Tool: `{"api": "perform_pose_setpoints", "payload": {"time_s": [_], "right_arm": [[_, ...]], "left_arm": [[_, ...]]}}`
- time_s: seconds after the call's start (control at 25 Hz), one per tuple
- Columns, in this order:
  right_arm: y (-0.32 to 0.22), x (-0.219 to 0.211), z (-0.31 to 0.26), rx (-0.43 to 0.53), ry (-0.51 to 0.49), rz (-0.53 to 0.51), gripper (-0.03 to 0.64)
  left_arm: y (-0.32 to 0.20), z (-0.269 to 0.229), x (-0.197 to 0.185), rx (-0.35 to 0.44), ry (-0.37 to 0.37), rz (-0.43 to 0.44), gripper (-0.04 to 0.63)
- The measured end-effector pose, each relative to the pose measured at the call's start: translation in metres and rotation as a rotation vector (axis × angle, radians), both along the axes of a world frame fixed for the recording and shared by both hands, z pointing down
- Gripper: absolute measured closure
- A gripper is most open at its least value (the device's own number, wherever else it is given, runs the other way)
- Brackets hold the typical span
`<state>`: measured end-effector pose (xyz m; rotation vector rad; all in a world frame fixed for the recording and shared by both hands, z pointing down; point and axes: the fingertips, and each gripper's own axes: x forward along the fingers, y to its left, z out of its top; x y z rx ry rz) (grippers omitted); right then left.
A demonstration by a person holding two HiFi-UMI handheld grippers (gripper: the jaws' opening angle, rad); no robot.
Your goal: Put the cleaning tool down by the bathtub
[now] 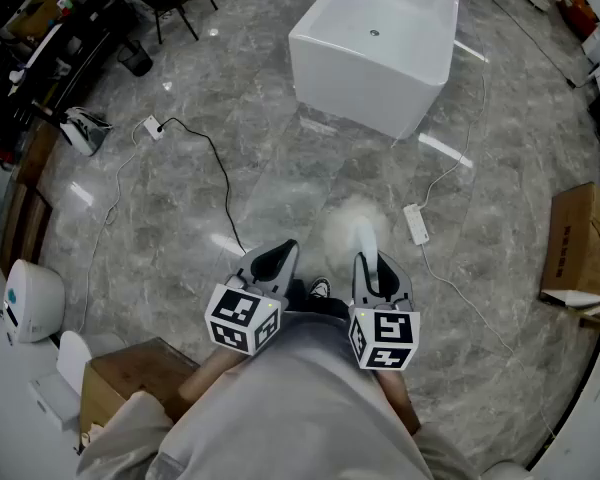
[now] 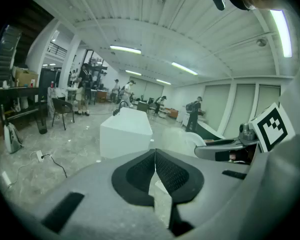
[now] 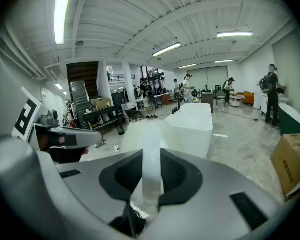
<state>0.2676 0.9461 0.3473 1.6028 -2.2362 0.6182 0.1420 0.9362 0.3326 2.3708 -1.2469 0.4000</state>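
The bathtub, top centre, lies well apart; a power strip on the floor between could be tripped over. The tool, seemingly a fluffy duster, is clamped by its pale handle in the right tongs and could swivel loose. The left tongs are closed, empty.

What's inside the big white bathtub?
The bathtub looks empty: only a small dark round drain shows on its white inside. Its near wall hides the part of the inside just behind it.
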Motion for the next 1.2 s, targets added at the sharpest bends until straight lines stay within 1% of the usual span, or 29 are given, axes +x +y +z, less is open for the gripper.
{"api": "perform_pose_setpoints", "payload": {"time_s": [0.12, 0.2, 0.32, 0.48, 0.6, 0.76, 1.0, 1.2], "right_arm": [[0.0, 0.007, 0.001, -0.011, -0.02, 0.02, 0.543], [-0.003, 0.016, 0.003, -0.019, -0.038, 0.061, 0.541], [-0.009, 0.025, 0.006, -0.028, -0.061, 0.106, 0.541], [-0.02, 0.021, 0.007, -0.035, -0.079, 0.107, 0.541], [-0.032, 0.016, 0.01, -0.05, -0.081, 0.096, 0.541], [-0.062, 0.011, 0.005, -0.042, -0.072, 0.108, 0.541], [-0.121, 0.002, -0.007, -0.008, -0.068, 0.114, 0.541], [-0.166, -0.014, -0.007, -0.026, -0.051, 0.1, 0.541]], "left_arm": [[0.001, -0.001, 0.005, 0.003, -0.02, 0.008, 0.586], [-0.001, -0.001, 0.006, 0.002, -0.013, 0.003, 0.586], [-0.002, 0.004, 0.004, -0.027, 0.002, -0.005, 0.586], [-0.009, 0.007, 0.0, -0.037, -0.003, -0.008, 0.586], [-0.021, 0.011, -0.004, -0.05, 0.015, -0.018, 0.586], [-0.05, 0.014, -0.011, -0.055, 0.035, -0.018, 0.586], [-0.109, 0.009, -0.019, -0.049, 0.059, -0.003, 0.586], [-0.153, 0.006, -0.029, -0.057, 0.067, 0.007, 0.586]]}}
